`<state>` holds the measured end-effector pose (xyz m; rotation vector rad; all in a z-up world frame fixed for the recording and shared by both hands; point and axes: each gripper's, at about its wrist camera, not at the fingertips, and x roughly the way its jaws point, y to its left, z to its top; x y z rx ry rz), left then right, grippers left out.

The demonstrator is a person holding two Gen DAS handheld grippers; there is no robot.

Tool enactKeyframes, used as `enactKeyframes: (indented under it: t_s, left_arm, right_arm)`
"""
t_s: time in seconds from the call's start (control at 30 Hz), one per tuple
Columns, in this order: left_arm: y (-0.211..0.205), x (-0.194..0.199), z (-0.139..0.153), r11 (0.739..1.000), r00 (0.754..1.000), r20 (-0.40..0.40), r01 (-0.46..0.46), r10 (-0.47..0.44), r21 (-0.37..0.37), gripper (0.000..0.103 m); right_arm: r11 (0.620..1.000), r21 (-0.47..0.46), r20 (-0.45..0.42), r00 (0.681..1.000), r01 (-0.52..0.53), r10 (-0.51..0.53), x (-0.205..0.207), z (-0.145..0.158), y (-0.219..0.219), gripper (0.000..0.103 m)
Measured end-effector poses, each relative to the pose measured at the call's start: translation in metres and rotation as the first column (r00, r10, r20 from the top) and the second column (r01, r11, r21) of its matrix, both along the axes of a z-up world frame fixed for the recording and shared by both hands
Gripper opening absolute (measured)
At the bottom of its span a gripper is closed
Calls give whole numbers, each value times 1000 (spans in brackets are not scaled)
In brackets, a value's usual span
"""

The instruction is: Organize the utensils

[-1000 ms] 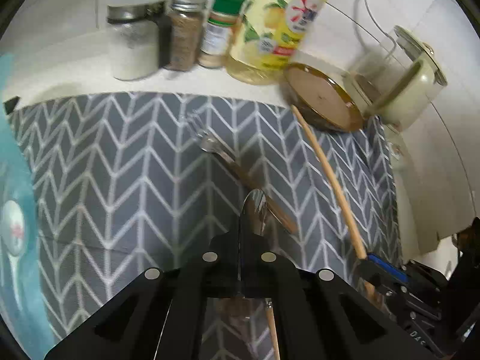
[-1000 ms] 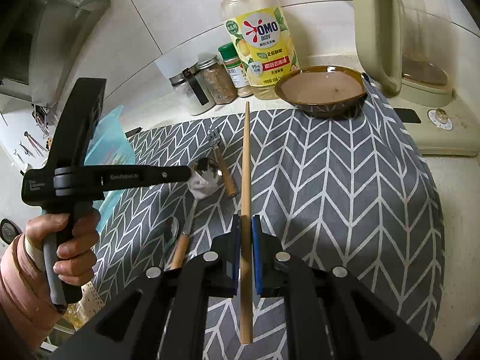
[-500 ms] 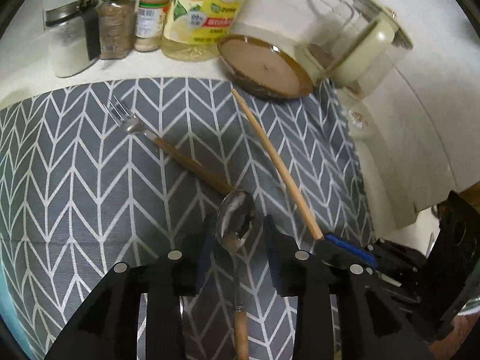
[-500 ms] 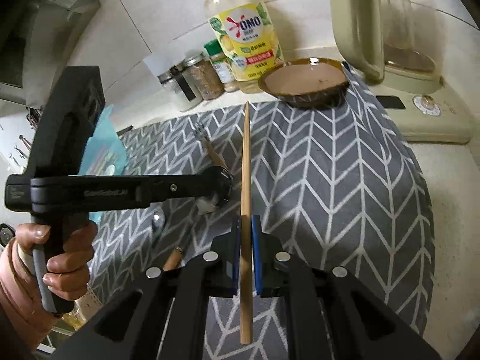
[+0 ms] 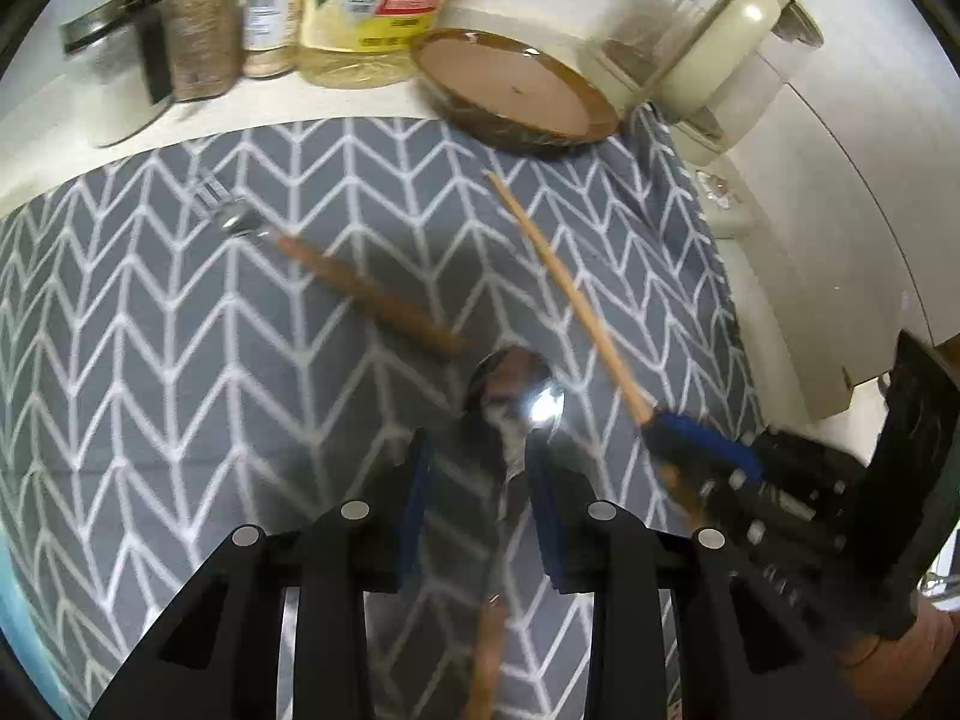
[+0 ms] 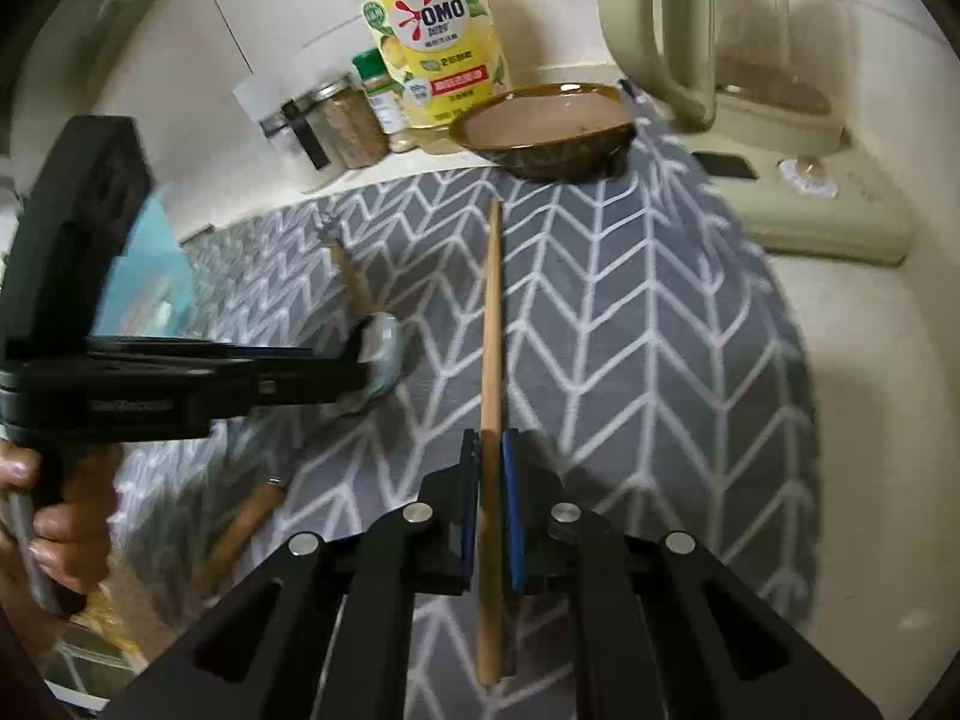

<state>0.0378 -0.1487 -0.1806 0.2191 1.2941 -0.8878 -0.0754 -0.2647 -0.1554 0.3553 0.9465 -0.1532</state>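
A metal spoon with a wooden handle lies on the grey chevron mat. Its neck runs between the fingers of my left gripper, which stands open, its pads clear of the spoon. A wooden-handled fork lies slantwise just beyond the spoon. My right gripper is shut on a long wooden chopstick that points toward the bowl, held low over the mat. In the left wrist view that chopstick runs up from the right gripper. In the right wrist view the left gripper hides most of the spoon.
A brown bowl sits on the mat's far edge. Behind it stand a yellow dish soap bottle, spice jars and a cream blender. A teal object lies left of the mat. A hand grips the left tool.
My left gripper was shut on the spoon; it has opened and shifted right, and the spoon now lies on the mat between its fingers. The right gripper still holds the chopstick.
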Motion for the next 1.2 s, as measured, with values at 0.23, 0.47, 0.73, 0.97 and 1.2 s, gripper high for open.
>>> enactKeyframes:
  t_s: [0.23, 0.47, 0.73, 0.97, 1.2]
  left_arm:
    - [30, -15, 7, 999, 1000, 5, 29, -29, 29, 34]
    - [37, -14, 8, 1000, 1000, -18, -1, 1, 12, 34]
    - [48, -10, 15, 1000, 1000, -17, 0, 1, 11, 45]
    - [36, -10, 8, 1000, 999, -48, 18, -19, -9, 45]
    - [16, -12, -1, 997, 990, -127, 57, -63, -53, 44]
  right_arm:
    - [986, 138, 119, 990, -97, 81, 15, 16, -6, 11]
    - [971, 144, 66, 981, -189, 181, 53, -4, 3, 11]
    - [958, 166, 54, 972, -233, 228, 66, -16, 8, 14]
    - [883, 411, 141, 973, -226, 183, 65, -22, -13, 3]
    - [773, 549, 295, 939, -318, 177, 55, -8, -22, 3]
